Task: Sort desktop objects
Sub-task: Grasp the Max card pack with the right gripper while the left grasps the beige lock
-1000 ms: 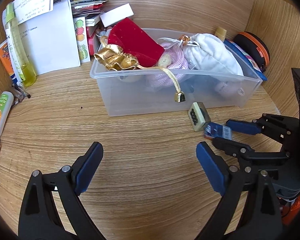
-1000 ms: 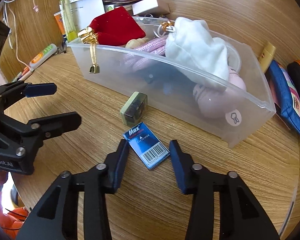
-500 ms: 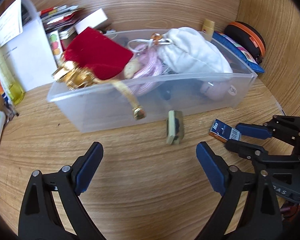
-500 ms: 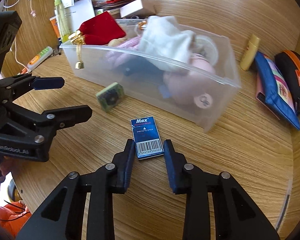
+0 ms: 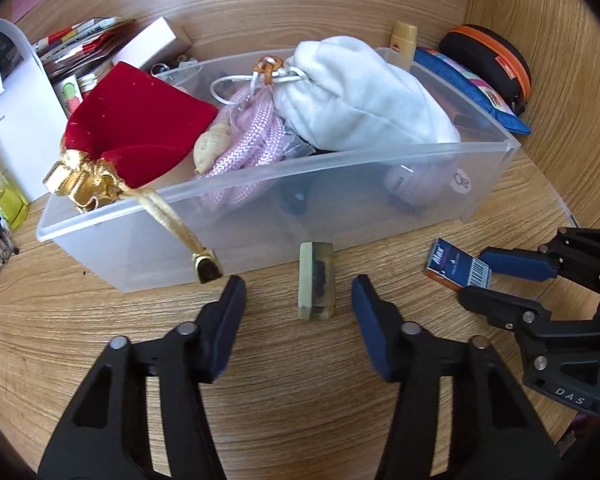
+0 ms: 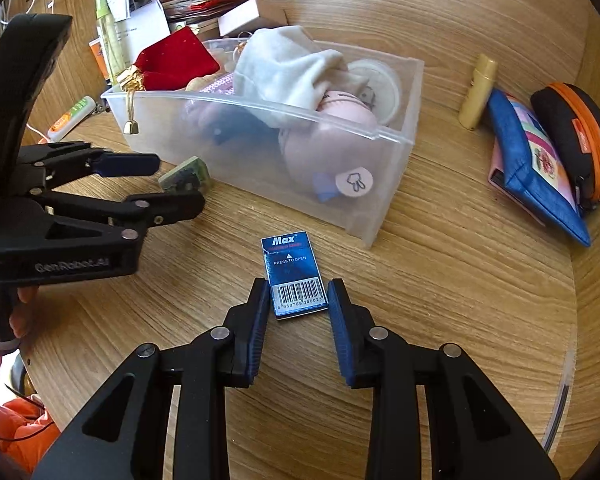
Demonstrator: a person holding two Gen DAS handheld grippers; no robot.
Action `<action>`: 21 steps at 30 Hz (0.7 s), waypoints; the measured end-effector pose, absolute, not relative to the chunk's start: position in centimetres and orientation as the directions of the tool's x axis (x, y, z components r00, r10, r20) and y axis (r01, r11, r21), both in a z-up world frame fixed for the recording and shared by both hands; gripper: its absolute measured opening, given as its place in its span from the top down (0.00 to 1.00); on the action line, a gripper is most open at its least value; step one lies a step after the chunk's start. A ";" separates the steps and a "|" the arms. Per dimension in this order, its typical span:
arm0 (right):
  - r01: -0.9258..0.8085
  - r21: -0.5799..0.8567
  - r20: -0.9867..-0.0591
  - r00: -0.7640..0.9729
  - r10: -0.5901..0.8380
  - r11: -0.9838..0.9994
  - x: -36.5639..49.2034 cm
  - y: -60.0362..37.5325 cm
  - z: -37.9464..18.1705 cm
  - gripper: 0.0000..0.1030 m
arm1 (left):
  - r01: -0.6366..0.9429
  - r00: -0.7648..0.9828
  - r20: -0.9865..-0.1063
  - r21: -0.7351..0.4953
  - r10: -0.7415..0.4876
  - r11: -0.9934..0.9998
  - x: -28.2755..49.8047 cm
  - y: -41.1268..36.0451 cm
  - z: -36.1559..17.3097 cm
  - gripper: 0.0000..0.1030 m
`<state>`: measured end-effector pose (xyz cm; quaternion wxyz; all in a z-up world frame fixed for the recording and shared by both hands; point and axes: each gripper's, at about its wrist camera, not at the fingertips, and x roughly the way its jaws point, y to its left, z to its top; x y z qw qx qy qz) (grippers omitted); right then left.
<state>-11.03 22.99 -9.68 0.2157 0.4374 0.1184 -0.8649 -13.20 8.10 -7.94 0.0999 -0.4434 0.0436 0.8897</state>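
A small greenish block (image 5: 316, 280) stands on its edge on the wooden desk, just in front of the clear plastic bin (image 5: 340, 164). My left gripper (image 5: 298, 292) straddles it. Its jaws are closing, with a gap still showing between each pad and the block. A flat blue "Max" box (image 6: 294, 276) lies on the desk to the right. My right gripper (image 6: 298, 300) is shut on its near end, one pad against each long side. The left wrist view shows that same box (image 5: 458, 270) between the right gripper's fingers (image 5: 516, 264).
The bin (image 6: 300, 114) holds a red velvet pouch (image 5: 140, 128), pink rope, a white cloth bag (image 5: 360, 96) and jars. A gold tassel (image 5: 206, 268) hangs over its front beside my left finger. At right lie a blue pouch (image 6: 540, 168), an orange-trimmed case (image 6: 576, 136) and a yellow tube (image 6: 478, 92).
My left gripper slid right until the greenish block sat between its fingers, and its jaws narrowed a lot. The right gripper's jaws closed onto the blue box.
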 end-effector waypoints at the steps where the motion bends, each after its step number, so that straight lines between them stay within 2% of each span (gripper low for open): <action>1: 0.480 -0.017 -0.808 -0.523 -0.271 -0.877 -11.2 22.8 -9.6 0.73 | -0.213 -0.589 -0.797 -0.006 0.133 -0.977 -13.2 8.1 -8.0 0.51; 6: 0.493 -0.024 -0.812 -0.517 -0.271 -0.870 -11.9 22.1 -9.6 0.73 | -0.211 -0.584 -0.801 -0.009 0.134 -0.977 -13.6 8.2 -8.2 0.55; 10: 0.498 -0.052 -0.812 -0.526 -0.254 -0.866 -12.3 21.5 -9.6 0.60 | -0.216 -0.584 -0.800 -0.012 0.139 -0.976 -13.9 8.2 -8.3 0.55; 14: 0.516 -0.054 -0.806 -0.528 -0.268 -0.855 -12.6 20.8 -9.6 0.59 | -0.219 -0.594 -0.794 0.003 0.131 -0.976 -14.1 8.4 -8.7 0.56; 15: 0.520 -0.056 -0.804 -0.530 -0.270 -0.852 -12.4 20.8 -9.7 0.59 | -0.218 -0.597 -0.791 0.005 0.129 -0.976 -14.1 8.4 -8.7 0.63; 17: 0.521 -0.067 -0.801 -0.537 -0.266 -0.851 -12.3 20.5 -9.6 0.59 | -0.221 -0.602 -0.788 0.009 0.129 -0.975 -14.1 8.5 -8.7 0.67; 18: 0.524 -0.063 -0.801 -0.535 -0.270 -0.850 -12.2 20.4 -9.6 0.59 | -0.225 -0.607 -0.785 0.016 0.128 -0.974 -14.0 8.6 -8.7 0.73; 19: 0.530 -0.054 -0.802 -0.528 -0.280 -0.846 -12.2 20.4 -9.6 0.65 | -0.233 -0.610 -0.782 0.023 0.128 -0.972 -14.0 8.7 -8.8 0.80; 21: 0.538 -0.052 -0.802 -0.525 -0.286 -0.841 -11.9 20.1 -9.5 0.72 | -0.246 -0.615 -0.779 0.043 0.122 -0.968 -13.8 9.3 -8.8 0.85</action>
